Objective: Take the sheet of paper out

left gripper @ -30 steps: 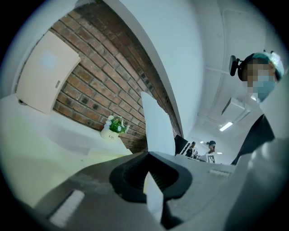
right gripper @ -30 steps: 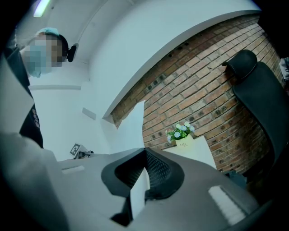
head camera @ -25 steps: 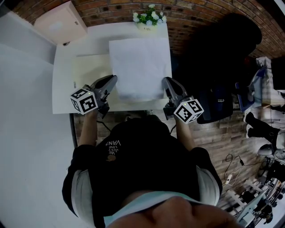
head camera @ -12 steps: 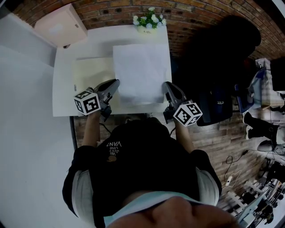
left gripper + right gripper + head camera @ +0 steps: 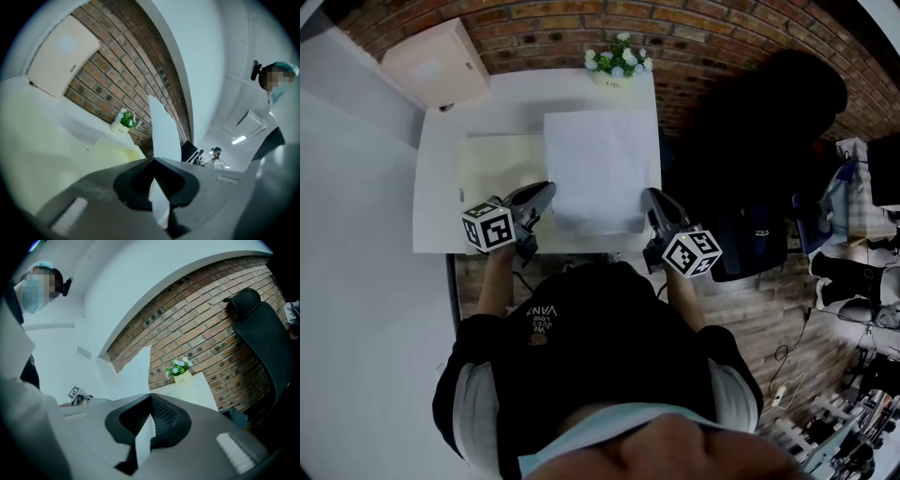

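At the far left, a beige box [image 5: 436, 61] is seen beside the brick wall, by the far left corner of the white tabletop [image 5: 439, 211]. A pale yellow folder [image 5: 502, 164] lies flat on the tabletop's left half.

Just right of it, the left gripper [image 5: 544, 190] is held with its fingers pressed together on the left edge of the sheet of paper [image 5: 600, 164]. In the left gripper view the sheet is seen edge-on, running out beyond the fingertips. The sheet is held over the right half of the tabletop, and its left border overlaps the folder. A small flower pot [image 5: 617, 66] stands beyond it at the tabletop's far edge.

The sheet's right edge is pinched in the same way by the fingers of the right gripper [image 5: 650, 195]. A black chair [image 5: 769, 122] stands further right.

Against the picture from a second ago, little is changed: both pinches are kept, and the sheet and grippers have barely shifted over the tabletop. The whole scene is only framed slightly lower in the head view.
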`<control>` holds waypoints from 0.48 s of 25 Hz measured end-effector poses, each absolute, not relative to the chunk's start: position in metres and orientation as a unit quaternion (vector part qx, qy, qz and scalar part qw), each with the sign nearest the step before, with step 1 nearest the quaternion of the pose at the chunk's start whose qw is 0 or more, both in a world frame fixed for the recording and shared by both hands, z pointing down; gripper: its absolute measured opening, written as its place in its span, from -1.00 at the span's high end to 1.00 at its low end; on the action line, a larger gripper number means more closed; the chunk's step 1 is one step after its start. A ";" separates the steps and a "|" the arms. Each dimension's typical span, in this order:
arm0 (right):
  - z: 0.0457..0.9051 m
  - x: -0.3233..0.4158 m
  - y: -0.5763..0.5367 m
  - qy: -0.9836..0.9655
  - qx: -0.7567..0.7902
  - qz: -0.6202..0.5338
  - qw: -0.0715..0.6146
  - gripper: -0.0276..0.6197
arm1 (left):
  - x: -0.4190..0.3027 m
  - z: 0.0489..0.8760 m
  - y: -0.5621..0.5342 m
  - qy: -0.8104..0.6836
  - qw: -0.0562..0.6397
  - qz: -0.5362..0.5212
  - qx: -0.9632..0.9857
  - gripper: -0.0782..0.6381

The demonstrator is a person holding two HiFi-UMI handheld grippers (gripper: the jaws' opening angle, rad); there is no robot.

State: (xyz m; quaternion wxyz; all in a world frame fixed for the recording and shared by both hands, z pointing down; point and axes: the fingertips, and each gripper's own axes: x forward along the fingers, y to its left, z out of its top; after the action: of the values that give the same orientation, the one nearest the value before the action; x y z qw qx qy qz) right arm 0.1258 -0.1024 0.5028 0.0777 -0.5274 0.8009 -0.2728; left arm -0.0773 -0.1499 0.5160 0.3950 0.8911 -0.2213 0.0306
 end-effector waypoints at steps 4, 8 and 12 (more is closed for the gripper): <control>0.504 0.126 -0.104 0.802 -0.528 -0.271 0.073 0.91 | -0.078 0.516 -0.149 -0.225 0.397 0.029 0.889 0.78; 0.505 0.126 -0.105 0.802 -0.528 -0.270 0.071 0.92 | -0.078 0.517 -0.150 -0.228 0.397 0.027 0.889 0.78; 0.506 0.126 -0.106 0.803 -0.527 -0.271 0.071 0.91 | -0.078 0.517 -0.150 -0.230 0.397 0.025 0.888 0.78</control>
State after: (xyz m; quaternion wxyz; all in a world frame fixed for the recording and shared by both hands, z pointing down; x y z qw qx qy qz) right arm 0.1258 -0.1059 0.5063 0.0705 -0.5265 0.8029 -0.2705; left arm -0.0784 -0.1498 0.5174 0.3969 0.8881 -0.2304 0.0250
